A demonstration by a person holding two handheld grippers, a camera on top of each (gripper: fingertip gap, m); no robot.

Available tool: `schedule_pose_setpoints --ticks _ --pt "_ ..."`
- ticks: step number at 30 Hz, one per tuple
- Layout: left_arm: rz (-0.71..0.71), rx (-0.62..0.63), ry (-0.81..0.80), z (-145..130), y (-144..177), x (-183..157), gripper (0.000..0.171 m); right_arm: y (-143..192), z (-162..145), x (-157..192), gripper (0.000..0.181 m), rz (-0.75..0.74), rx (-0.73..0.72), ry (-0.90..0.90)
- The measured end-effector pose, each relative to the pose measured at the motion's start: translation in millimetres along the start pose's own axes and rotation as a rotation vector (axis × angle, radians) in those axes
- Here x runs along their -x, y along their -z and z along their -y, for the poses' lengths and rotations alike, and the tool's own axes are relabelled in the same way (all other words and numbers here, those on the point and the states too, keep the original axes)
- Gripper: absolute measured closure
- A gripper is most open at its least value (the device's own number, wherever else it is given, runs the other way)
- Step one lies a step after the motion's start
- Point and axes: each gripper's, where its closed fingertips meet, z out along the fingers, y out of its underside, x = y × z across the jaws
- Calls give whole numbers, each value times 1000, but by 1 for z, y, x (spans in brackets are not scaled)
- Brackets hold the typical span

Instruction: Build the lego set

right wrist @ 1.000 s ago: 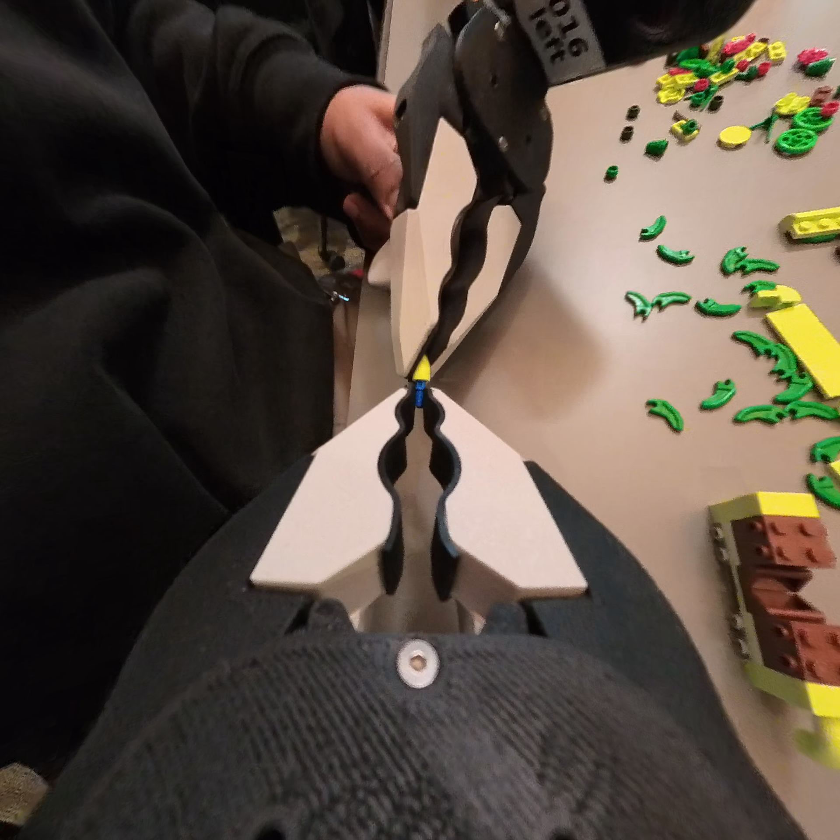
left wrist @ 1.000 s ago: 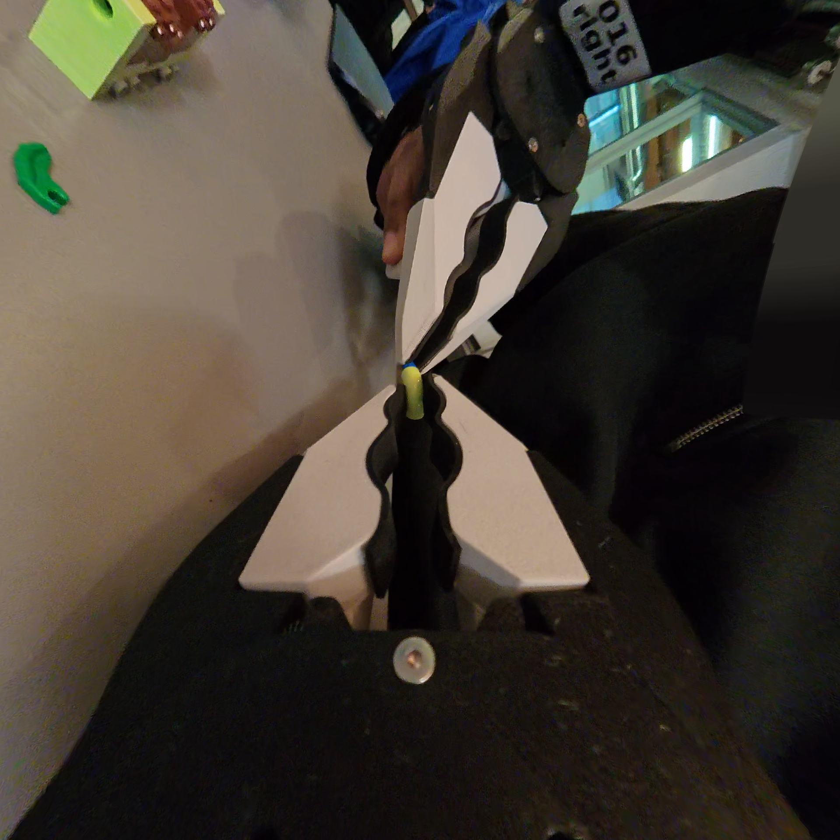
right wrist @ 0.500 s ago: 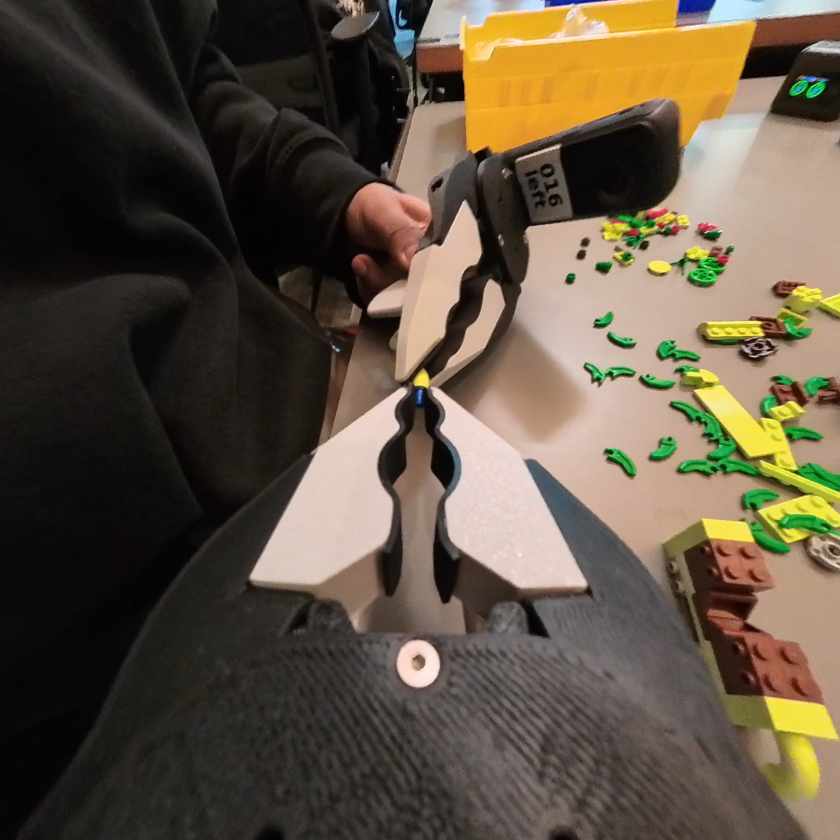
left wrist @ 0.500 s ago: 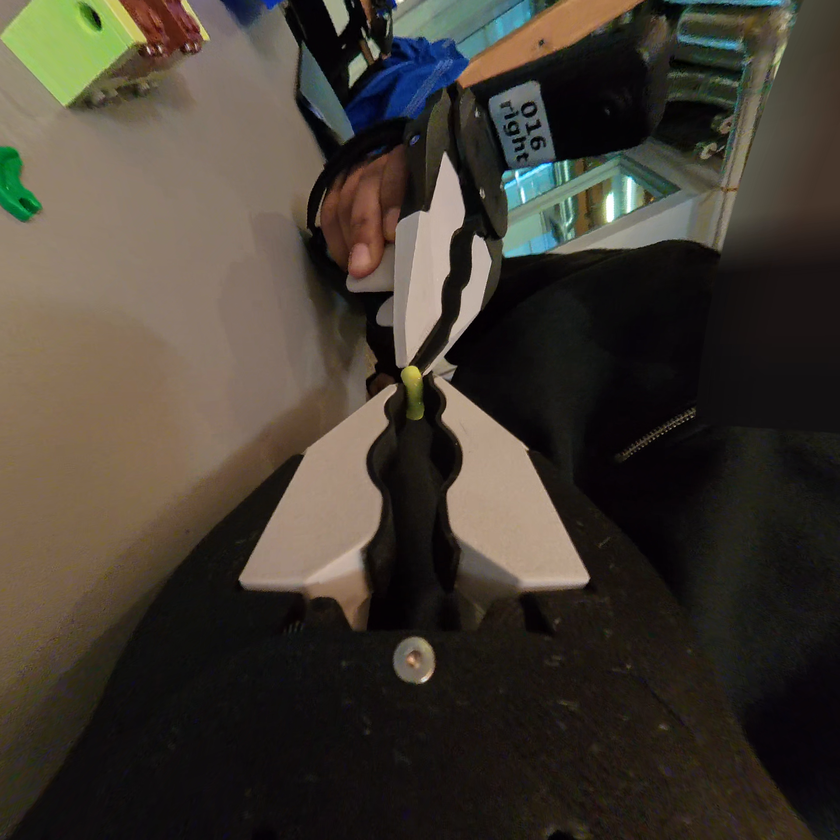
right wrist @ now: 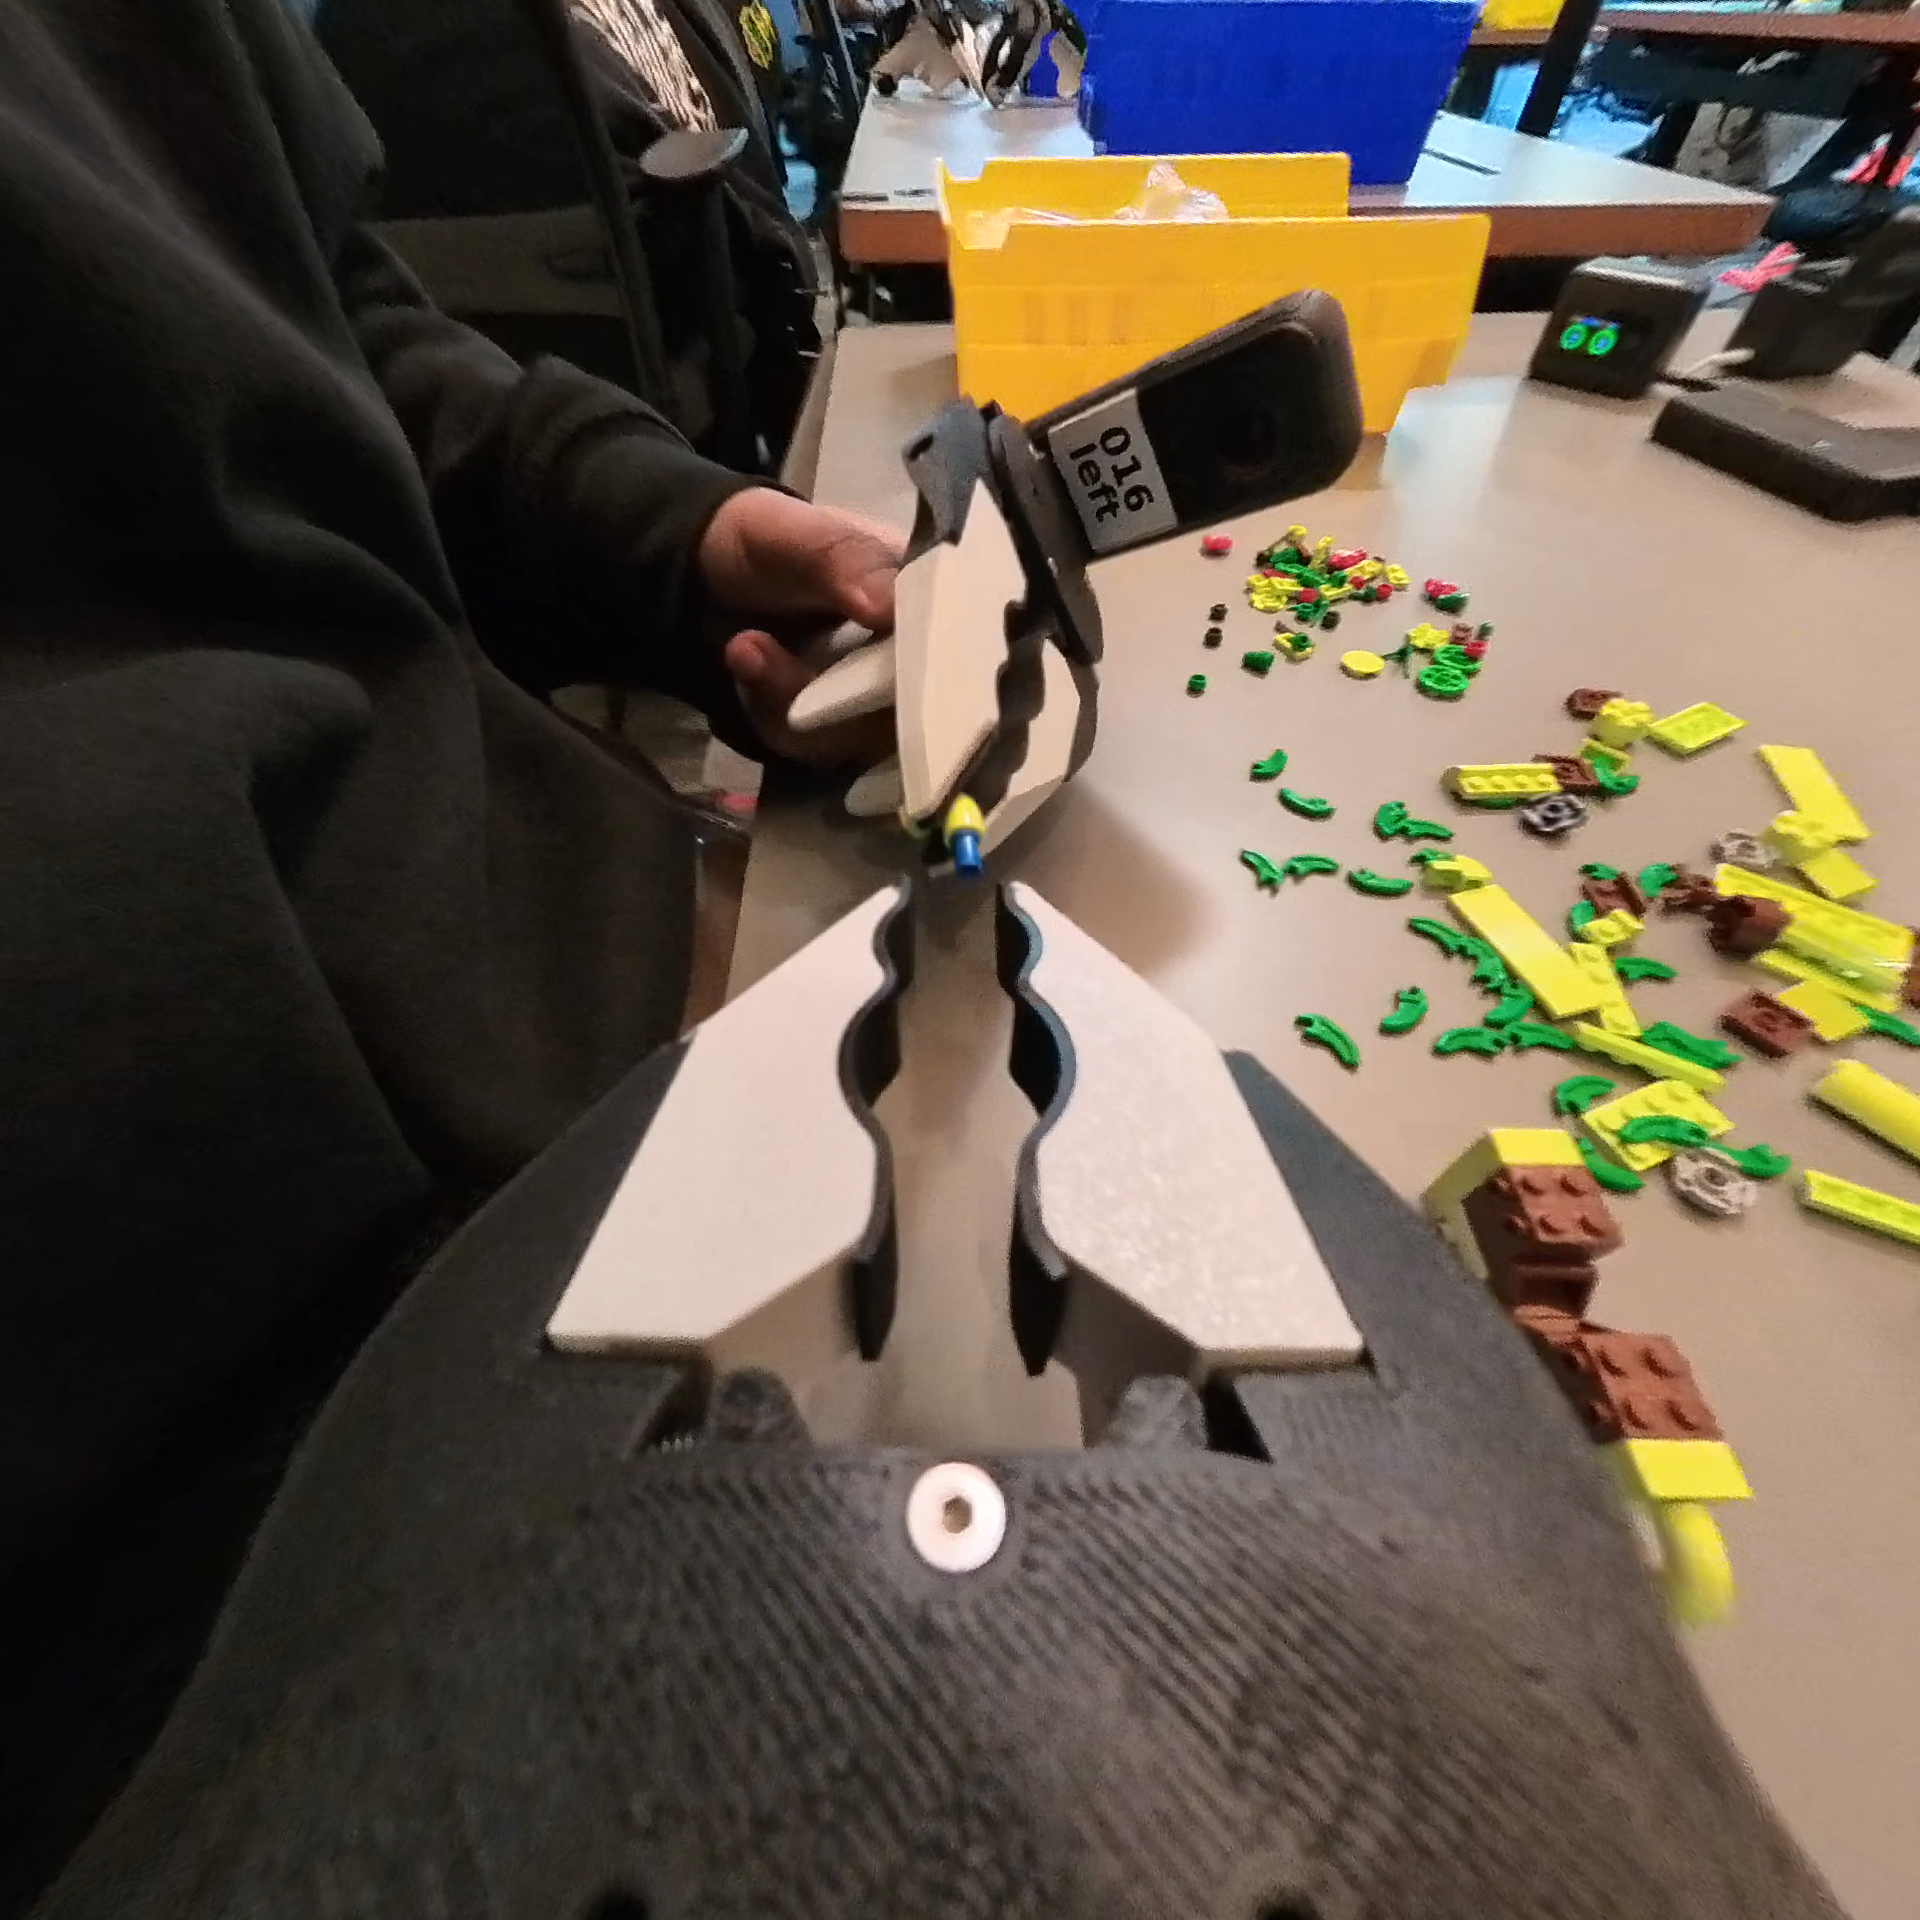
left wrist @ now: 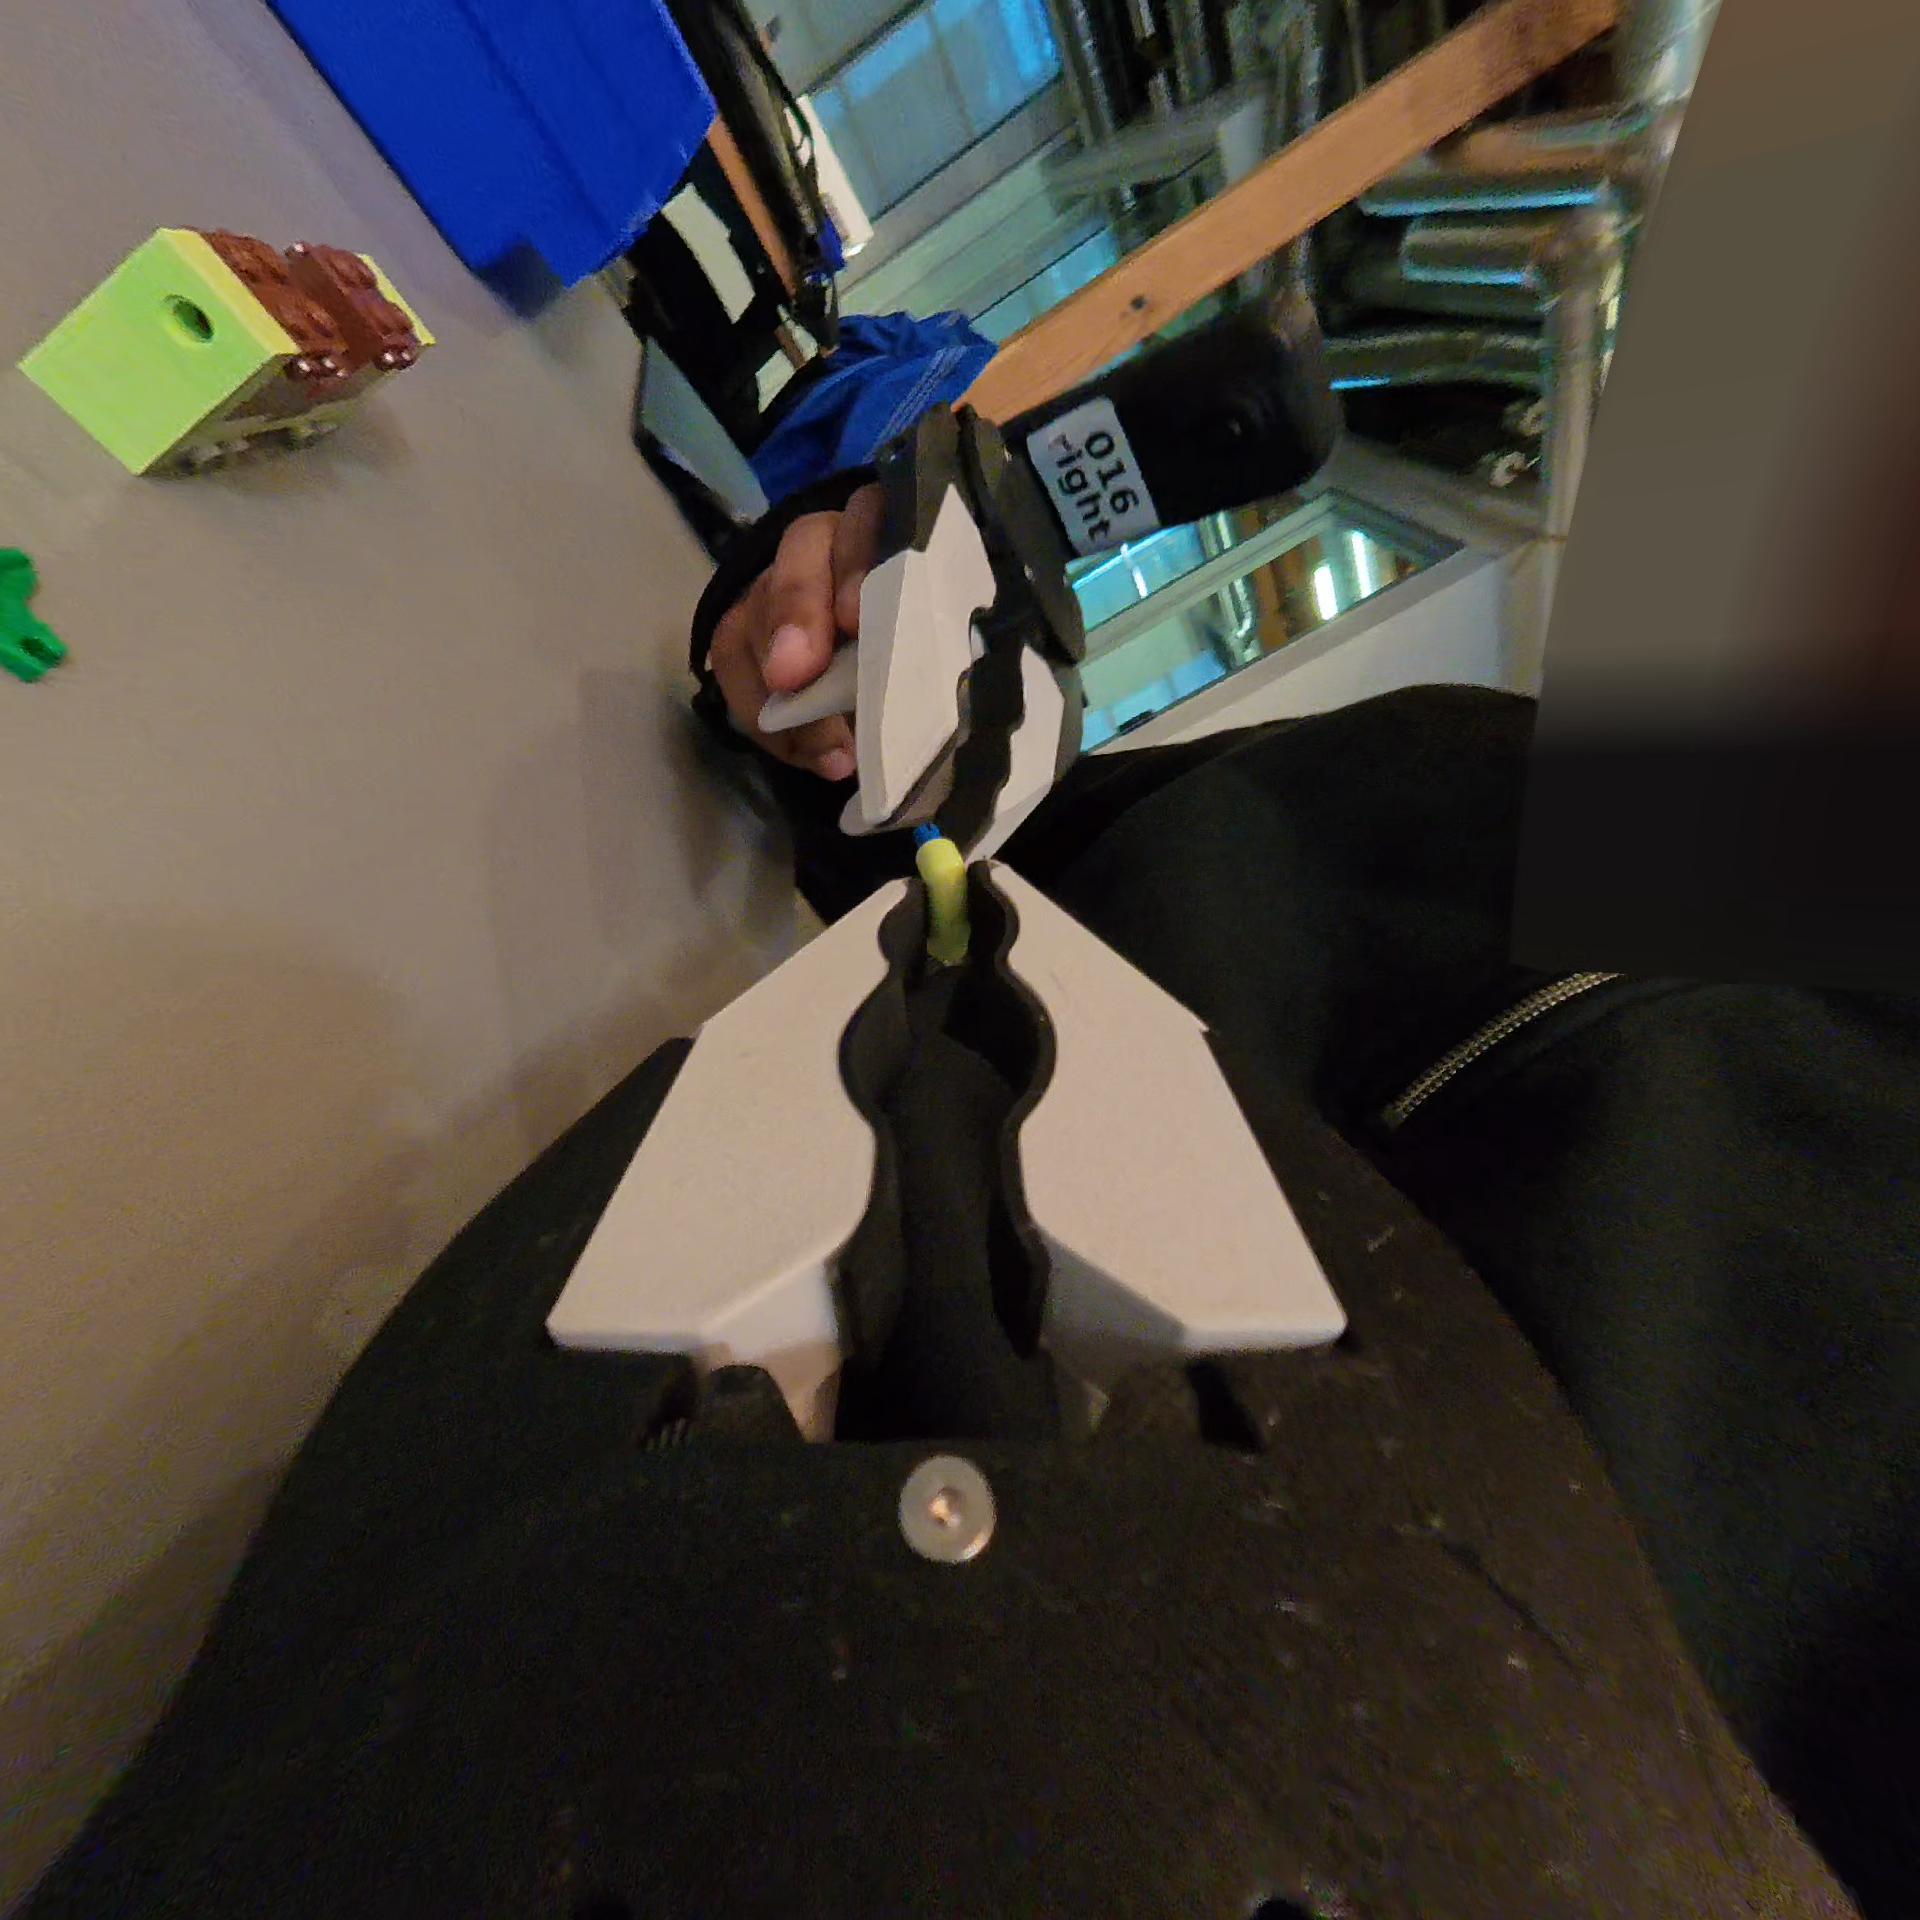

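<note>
The left gripper (left wrist: pixel 943 883) is closed at its tips on a small lime-yellow piece (left wrist: pixel 943 896), which carries a blue pin (right wrist: pixel 964 850) at its far end; the assembly is held in the air just off the near edge of the bench (right wrist: pixel 1403 582). The right gripper (right wrist: pixel 954 902) stands with a narrow gap between its tips and grips nothing; the blue pin lies just beyond that gap, and contact with it cannot be determined. Each gripper carries a black camera bearing a white printed label (right wrist: pixel 1110 486); the wording is not reproduced. A hand (right wrist: pixel 800 582) in a black sleeve holds the left gripper. At the near right of the bench lies a partly built block of brown and lime bricks (right wrist: pixel 1579 1320). Beyond it, loose green, lime-yellow and brown pieces (right wrist: pixel 1538 935) are scattered across the grey-tan surface, with a smaller heap (right wrist: pixel 1320 582) farther back. At the far edge stands a yellow bin (right wrist: pixel 1195 291), with a small black device showing a lit green display (right wrist: pixel 1605 332) to its right. A blue tub (right wrist: pixel 1268 73) sits on another table behind it.
</note>
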Motion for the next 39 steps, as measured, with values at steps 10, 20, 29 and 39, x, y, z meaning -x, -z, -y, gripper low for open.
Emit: schedule_pose_setpoints --ticks 10,20,29,39 --pt "-21 -20 6 -2 -8 -7 165 0 2 2 179 -82 38 75" --pt "-5 -35 -28 4 -9 -10 165 8 6 5 181 -120 20 71" --pt "65 -44 -92 8 -8 -7 167 12 7 0 181 -157 3 47" --pt "-6 -86 -37 12 -11 -12 167 11 18 0 179 -185 -55 126"
